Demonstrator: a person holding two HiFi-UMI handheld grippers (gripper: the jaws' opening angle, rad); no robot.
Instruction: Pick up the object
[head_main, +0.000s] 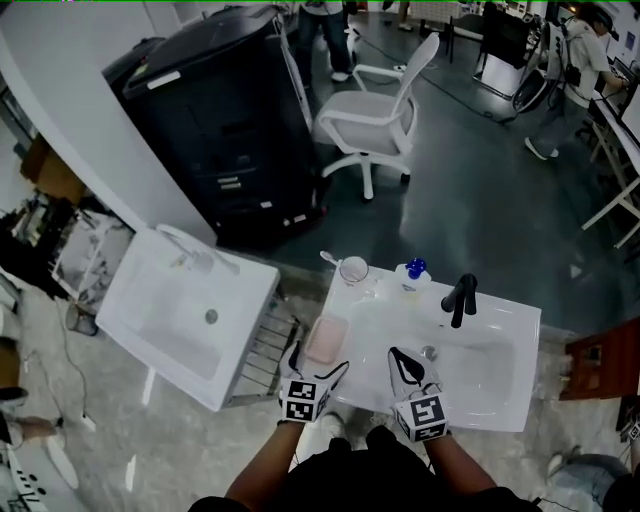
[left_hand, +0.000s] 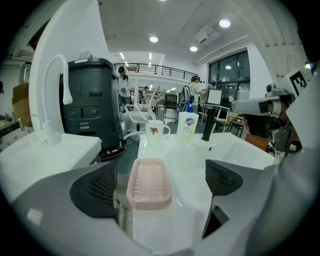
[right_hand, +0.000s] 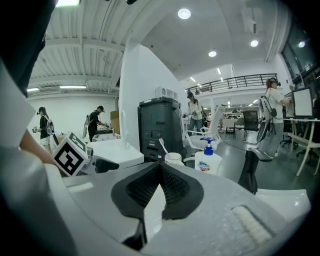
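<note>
Pink soap dish lies flat on the front-left corner of the white washbasin, long side running front to back, its left edge right by the basin's left rim. Little ledge on that side; beyond the rim there is a drop to a wire rack.

Left tongs are spread wide w/ the dish between the pads. Left pad is near the dish's left side w/ a slim gap, right pad well apart. No contact seen.

Right tongs are pressed together, nothing in them, over the front rim of the bowl, just right of the dish and clear of it.

Right of the dish the bowl opens up, bare white w/ the drain near mid. Along the back rim, well apart from the dish:
- mug w/ toothbrush at back-left
- soap bottle w/ blue pump next to it
- black tap further right

The strip of ledge between dish and mug is clear.

Past the rack on the left stands a 2nd white basin w/ a white tap. Behind are a dark cabinet and a white chair on open floor.
</note>
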